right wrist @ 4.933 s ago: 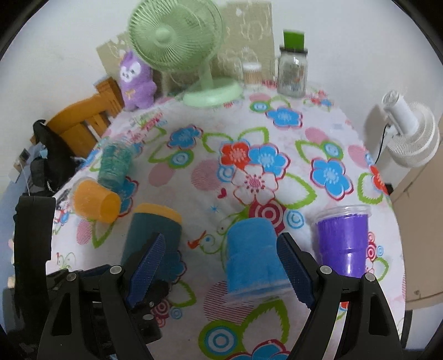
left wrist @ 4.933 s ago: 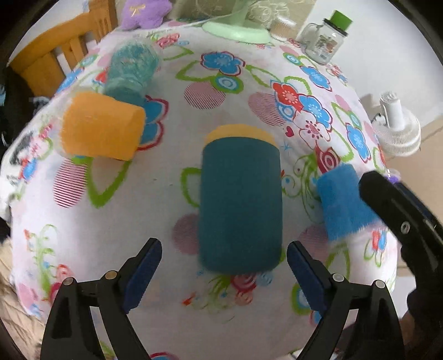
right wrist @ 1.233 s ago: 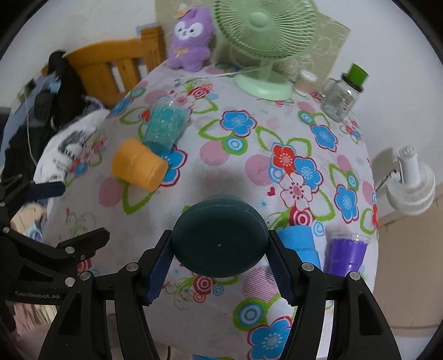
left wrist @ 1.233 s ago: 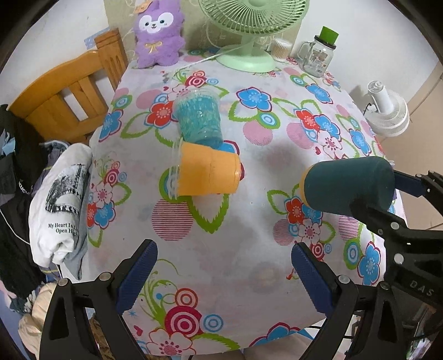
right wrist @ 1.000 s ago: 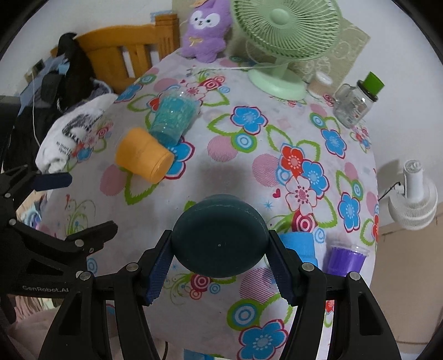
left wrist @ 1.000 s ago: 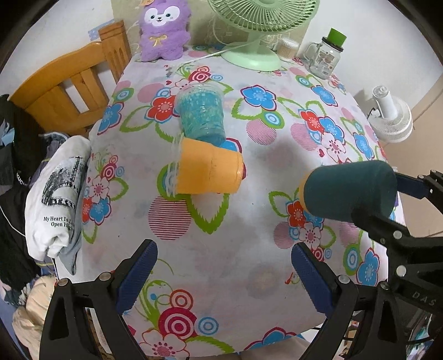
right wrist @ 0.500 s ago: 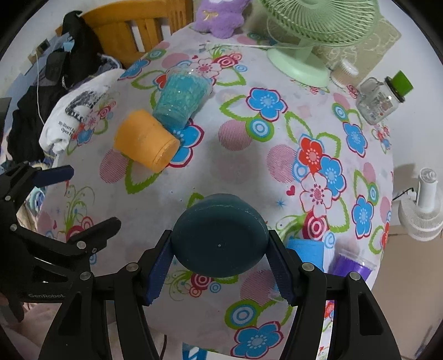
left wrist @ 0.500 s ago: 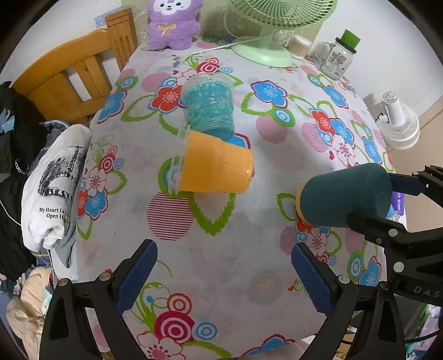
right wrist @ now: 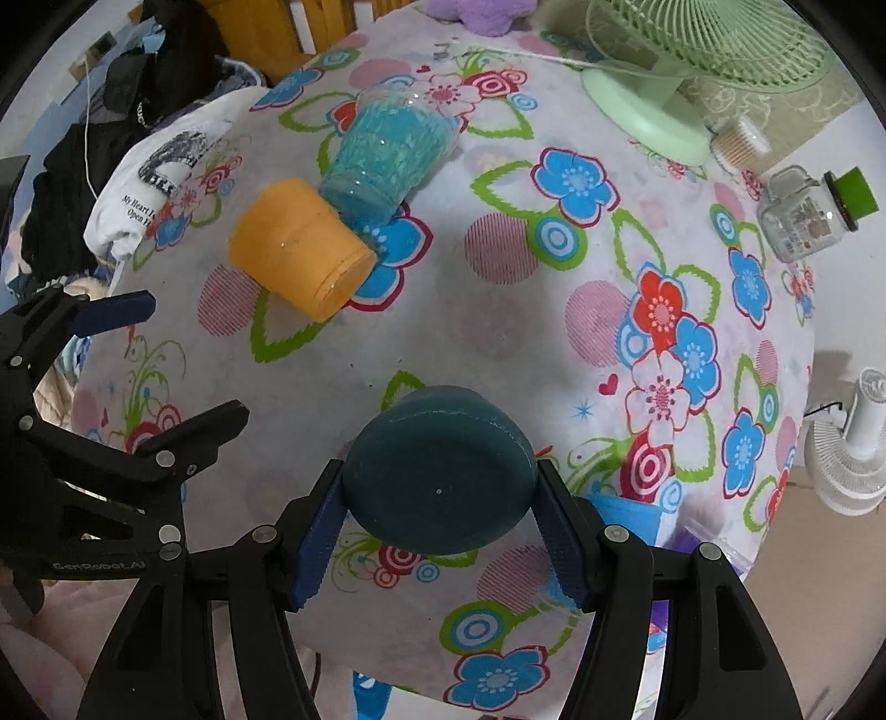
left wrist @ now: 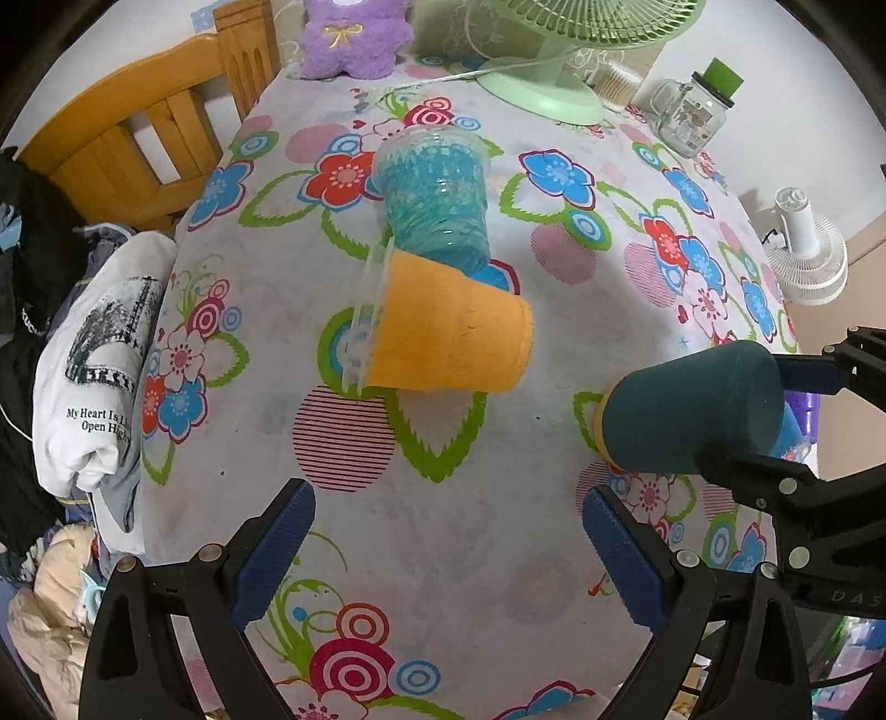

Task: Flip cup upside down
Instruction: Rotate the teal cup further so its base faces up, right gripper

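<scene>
My right claw (right wrist: pixel 440 518) is clamped on the teal cup (right wrist: pixel 440 471), a blue pad pressed to each side of it. I hold the cup up off the table (right wrist: pixel 498 343), lying on its side along my fingers: its flat base faces my camera, and in my left view its yellow rim (left wrist: pixel 601 421) points away toward the middle of the table. In that view the cup (left wrist: pixel 686 412) hangs at the right edge, with the right claw's black frame under and behind it.

My left claw (left wrist: pixel 448 548) is spread wide and grips nothing. It hovers over the near part of the floral cloth (left wrist: pixel 443 526), aimed at the two cups lying ahead.

The orange cup (left wrist: pixel 448 338) lies on its side, its clear rim toward the chair side. The glittery blue cup (left wrist: pixel 434 199) lies just behind it, its bottom touching the orange one. I cannot tell whether either has anything loose in it.

Just past my right fingers stand a blue cup (right wrist: pixel 628 512) and a purple one (right wrist: pixel 703 540), mostly hidden by my claw. At the far edge are a green fan (right wrist: pixel 686 66), a jar with a green lid (right wrist: pixel 803 221) and a purple plush (left wrist: pixel 354 36). A wooden chair (left wrist: pixel 149 122) and a heap of clothes (left wrist: pixel 94 365) sit off the left side, a white fan (right wrist: pixel 853 448) off the right.
</scene>
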`<state>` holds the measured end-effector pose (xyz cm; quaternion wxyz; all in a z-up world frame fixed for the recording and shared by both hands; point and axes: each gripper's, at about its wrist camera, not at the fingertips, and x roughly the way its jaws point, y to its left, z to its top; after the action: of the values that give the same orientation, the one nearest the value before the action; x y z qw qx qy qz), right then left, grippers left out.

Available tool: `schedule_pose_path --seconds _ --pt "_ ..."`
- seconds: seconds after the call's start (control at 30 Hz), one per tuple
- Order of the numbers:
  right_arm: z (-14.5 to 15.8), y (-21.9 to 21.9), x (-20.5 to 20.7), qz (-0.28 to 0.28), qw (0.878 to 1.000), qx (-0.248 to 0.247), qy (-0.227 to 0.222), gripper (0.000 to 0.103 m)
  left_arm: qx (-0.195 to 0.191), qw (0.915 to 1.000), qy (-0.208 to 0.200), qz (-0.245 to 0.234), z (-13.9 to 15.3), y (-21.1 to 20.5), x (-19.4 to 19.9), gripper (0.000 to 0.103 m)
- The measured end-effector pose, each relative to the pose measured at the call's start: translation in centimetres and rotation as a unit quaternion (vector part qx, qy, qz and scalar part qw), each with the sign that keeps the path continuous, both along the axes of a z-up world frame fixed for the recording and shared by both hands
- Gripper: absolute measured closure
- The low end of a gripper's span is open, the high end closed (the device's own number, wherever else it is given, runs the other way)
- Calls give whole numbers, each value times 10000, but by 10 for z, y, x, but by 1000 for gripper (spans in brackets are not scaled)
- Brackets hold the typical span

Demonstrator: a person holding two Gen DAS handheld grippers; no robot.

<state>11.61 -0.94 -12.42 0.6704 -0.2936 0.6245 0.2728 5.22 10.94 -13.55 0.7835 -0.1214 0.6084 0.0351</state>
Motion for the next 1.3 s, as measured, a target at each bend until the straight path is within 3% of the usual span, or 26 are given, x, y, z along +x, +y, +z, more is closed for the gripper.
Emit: schedule_pose_path --seconds 0.17,0.5,0.8,0.93,1.3 --pt "-2 9 6 244 9997 -50 81 35 -26 10000 37 -2 -3 3 3 5" --pt "-14 9 17 -186 9998 82 81 33 -11 9999 77 -90 -1 8 7 5" --pt "1 5 10 -831 9934 499 -617 28 198 9992 -46 -337 14 17 11 5" --pt "10 4 3 -1111 9857 669 -1077 20 289 9985 -89 -467 20 20 11 5" --pt "22 -12 -22 -2007 9622 1023 -1531 17 314 9952 -253 -897 31 16 6 5"
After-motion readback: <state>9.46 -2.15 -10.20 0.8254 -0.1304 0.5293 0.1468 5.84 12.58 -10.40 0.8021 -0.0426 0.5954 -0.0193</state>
